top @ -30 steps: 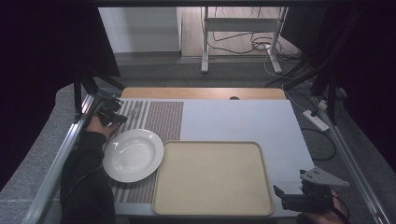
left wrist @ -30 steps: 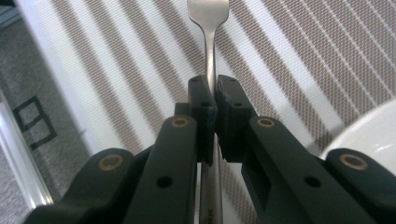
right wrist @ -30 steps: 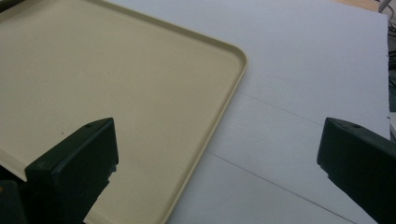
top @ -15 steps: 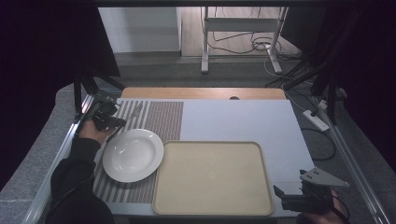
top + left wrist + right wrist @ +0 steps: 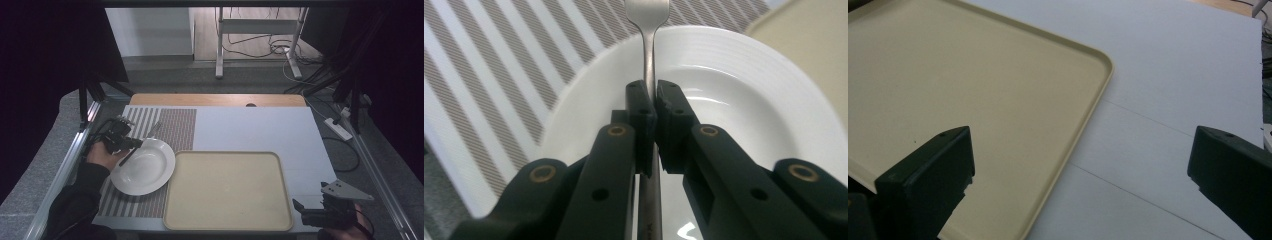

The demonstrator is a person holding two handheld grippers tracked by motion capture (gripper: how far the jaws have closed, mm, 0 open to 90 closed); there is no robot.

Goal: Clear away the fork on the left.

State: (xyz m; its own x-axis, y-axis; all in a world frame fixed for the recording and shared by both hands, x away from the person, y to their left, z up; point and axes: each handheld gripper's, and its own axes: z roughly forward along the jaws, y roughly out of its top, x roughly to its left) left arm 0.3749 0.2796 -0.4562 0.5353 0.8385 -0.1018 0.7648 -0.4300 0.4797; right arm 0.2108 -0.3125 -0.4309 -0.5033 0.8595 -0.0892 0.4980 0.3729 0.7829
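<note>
Fork: you have the fork (image 5: 647,30) clamped by its handle in your left gripper (image 5: 654,107), jaws closed tight on the metal. In the left gripper view its tines point away from you, past the far rim of the plate, over the striped mat.
Where it is: lifted, I judge, and hanging over the left part of the plate (image 5: 145,170); in the high view the fork (image 5: 150,134) slants from your left gripper (image 5: 131,144) toward the far side of the mat. Whether any part touches the plate I cannot tell.
Done so far: the pick-up looks finished, since the grip sits squarely on the handle.
Left to do: you have yet to set the fork down. The plate and the tan tray (image 5: 227,192) just beside it are both bare, so either could take it; which one you mean it for the pictures do not settle.
Right gripper: your right gripper (image 5: 303,216) waits at the near right corner of the tray (image 5: 973,90), jaws spread wide with nothing between them.
Mat: the striped mat (image 5: 170,125) lies under the plate at the table's left.
</note>
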